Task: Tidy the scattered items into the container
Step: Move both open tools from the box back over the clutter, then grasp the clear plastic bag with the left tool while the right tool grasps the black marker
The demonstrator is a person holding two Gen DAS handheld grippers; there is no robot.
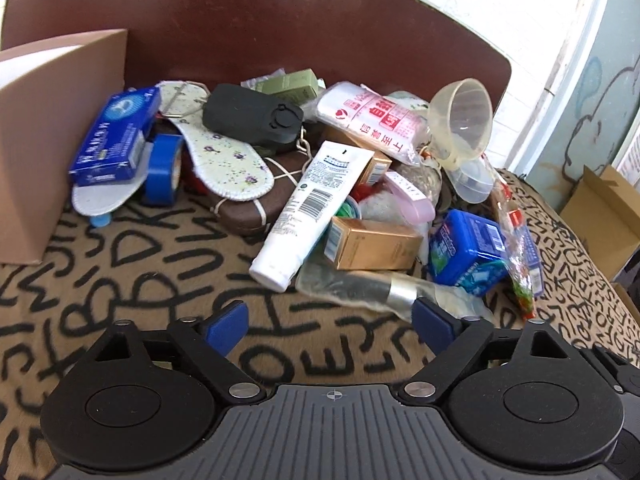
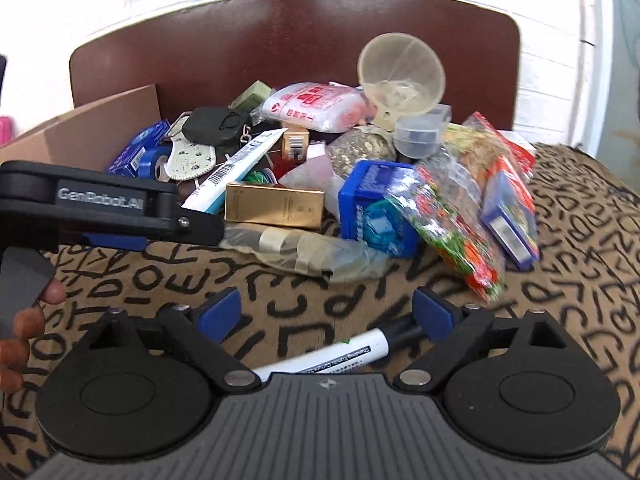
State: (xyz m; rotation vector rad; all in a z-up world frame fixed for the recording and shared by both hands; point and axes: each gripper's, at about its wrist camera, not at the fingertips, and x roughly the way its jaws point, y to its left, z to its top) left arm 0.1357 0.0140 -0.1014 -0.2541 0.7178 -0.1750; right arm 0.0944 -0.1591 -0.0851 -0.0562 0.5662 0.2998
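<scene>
Your right gripper (image 2: 326, 312) has its jaws wide w/ nothing gripped; a white marker (image 2: 332, 354) lies just under and between them, long axis slanting from near-left up to the right pad, dark cap at that end. Your left gripper (image 1: 330, 322) is wide too, empty, pointing down at the white tube (image 1: 310, 208), which runs lengthwise away from it, cap end nearest. Relative to that tube: gold box (image 1: 370, 244) just right, cardboard box (image 1: 48, 140) (likely the container) well left. Marker is nearer your right hand; both grippers tilt downward toward the pile.

"GenRobot.AI" is printed on the left tongs (image 2: 192, 236); other labels are unreadable.
</scene>
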